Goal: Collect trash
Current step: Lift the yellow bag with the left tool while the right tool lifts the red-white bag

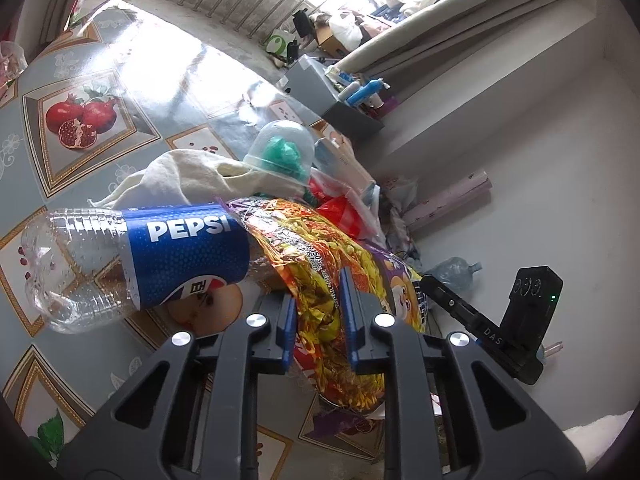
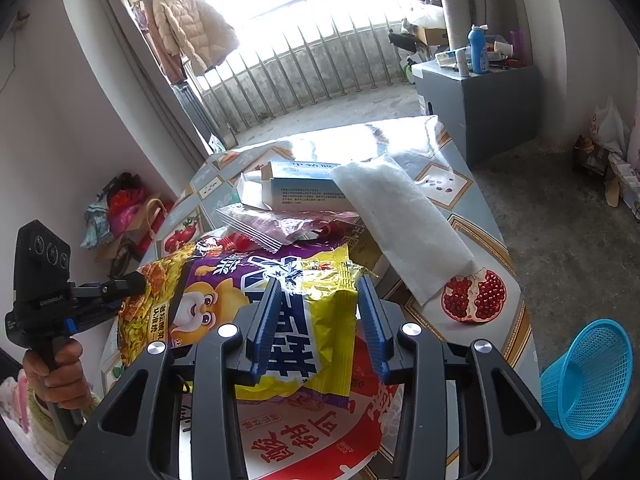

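Both tools tilted down | left tool (image 1: 320, 316), right tool (image 2: 320, 320) pinch noodle wrapper (image 2: 280, 304)

A crumpled yellow-and-purple snack wrapper (image 2: 280, 304) lies flat between both claws' blue pads, an empty Pepsi bottle (image 1: 136, 264) on its side just left of the left claw (image 1: 318, 320).

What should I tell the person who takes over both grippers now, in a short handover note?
Left gripper: closed on one end of the noodle wrapper.
Right gripper: pinching the wrapper's other side; wrapper bunched between its blue pads.
On the table: empty Pepsi bottle, plastic cup, cloth, blue-white box, white wipe.
Blue basket: on the floor, nothing visible inside.
Done: nothing binned. Left: everything.
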Available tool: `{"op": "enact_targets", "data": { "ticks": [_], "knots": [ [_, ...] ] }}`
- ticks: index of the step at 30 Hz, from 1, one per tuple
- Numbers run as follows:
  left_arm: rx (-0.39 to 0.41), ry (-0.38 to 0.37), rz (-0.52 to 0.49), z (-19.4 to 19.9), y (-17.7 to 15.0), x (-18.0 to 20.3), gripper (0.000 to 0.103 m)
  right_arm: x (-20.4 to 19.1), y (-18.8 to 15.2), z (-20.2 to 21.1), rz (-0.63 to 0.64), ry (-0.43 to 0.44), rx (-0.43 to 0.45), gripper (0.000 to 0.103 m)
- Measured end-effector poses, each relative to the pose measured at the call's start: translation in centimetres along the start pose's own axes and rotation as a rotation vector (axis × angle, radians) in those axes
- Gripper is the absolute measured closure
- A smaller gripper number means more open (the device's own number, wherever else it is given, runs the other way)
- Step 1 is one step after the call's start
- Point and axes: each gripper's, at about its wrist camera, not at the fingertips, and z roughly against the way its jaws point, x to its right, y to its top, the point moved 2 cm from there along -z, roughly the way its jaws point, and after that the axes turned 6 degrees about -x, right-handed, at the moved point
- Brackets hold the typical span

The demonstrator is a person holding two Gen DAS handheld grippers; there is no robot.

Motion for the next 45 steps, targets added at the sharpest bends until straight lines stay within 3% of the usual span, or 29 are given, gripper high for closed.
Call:
{"op": "enact_targets", "data": {
  "ticks": [21, 29, 37, 42, 45],
  "knots": [
    [0.069, -0.141, -0.048, 4.6, -0.2, 2.1, 0.098, 2.1, 0.2, 4.4, -0.056, -0.018, 0.114, 0.064],
    [0.122, -0.210, -0.078, 8.7, -0.6, 3.5, 0.101, 3.0, 0.3, 5.2, -0.076, -0.036, 0.138, 0.064],
    [0.235, -0.188, -0.114, 11.8, -0.1, 4.6, 0.102, 3.0, -0.6, 5.4, -0.075, -0.032, 0.123, 0.064],
    [0.247, -0.111, -0.130, 11.0, -0.4, 4.6, 0.102, 3.4, -2.2, 5.7, -0.045, -0.025, 0.087, 0.064],
    [0.250, -0.062, -0.141, 10.7, -0.5, 4.3, 0.102, 3.5, -3.6, 5.8, -0.013, -0.008, 0.059, 0.057]
  ]
}}
